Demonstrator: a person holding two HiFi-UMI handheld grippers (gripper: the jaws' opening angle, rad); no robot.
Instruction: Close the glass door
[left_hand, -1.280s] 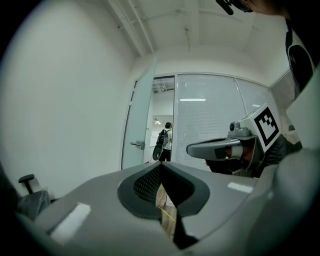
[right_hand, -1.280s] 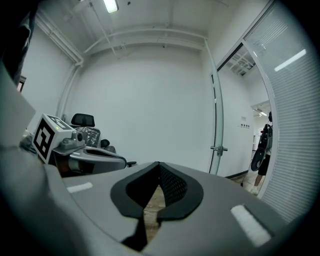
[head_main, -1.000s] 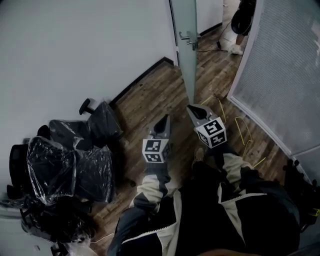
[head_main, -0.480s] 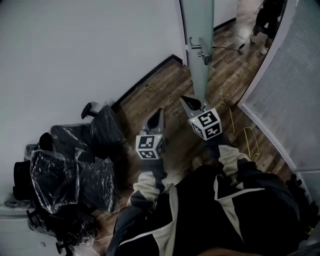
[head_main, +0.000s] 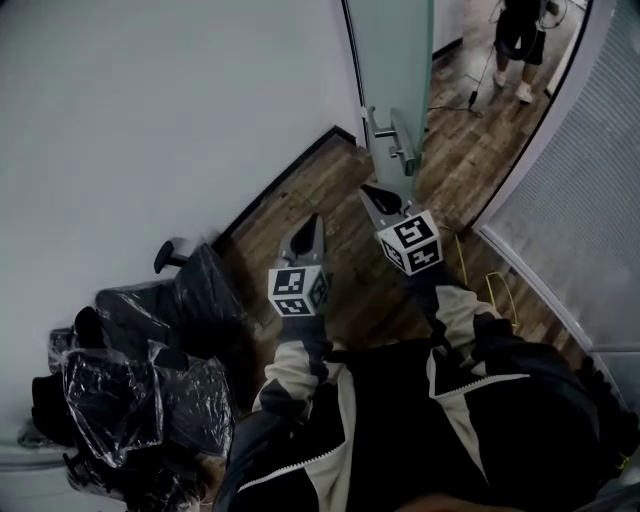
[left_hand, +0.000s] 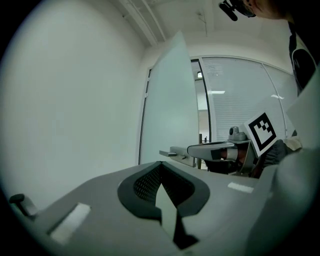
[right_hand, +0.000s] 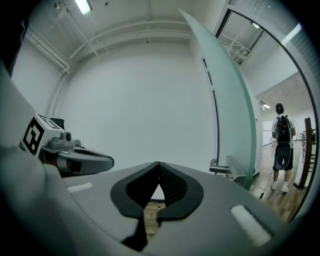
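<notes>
The person has stepped closer, so the glass door (head_main: 395, 60), standing open beside the white wall (head_main: 150, 120), now has its handle (head_main: 400, 140) just ahead of the right gripper (head_main: 373, 193), untouched, while that and the left gripper (head_main: 314, 221) are both clenched empty, so closing hasn't begun.

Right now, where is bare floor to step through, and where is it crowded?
Free: the wood floor between the white wall and the glass door, and the gap between door and frosted partition. Crowded: wrapped chairs at lower left; yellow wire frames along the partition. A person stands beyond.
</notes>
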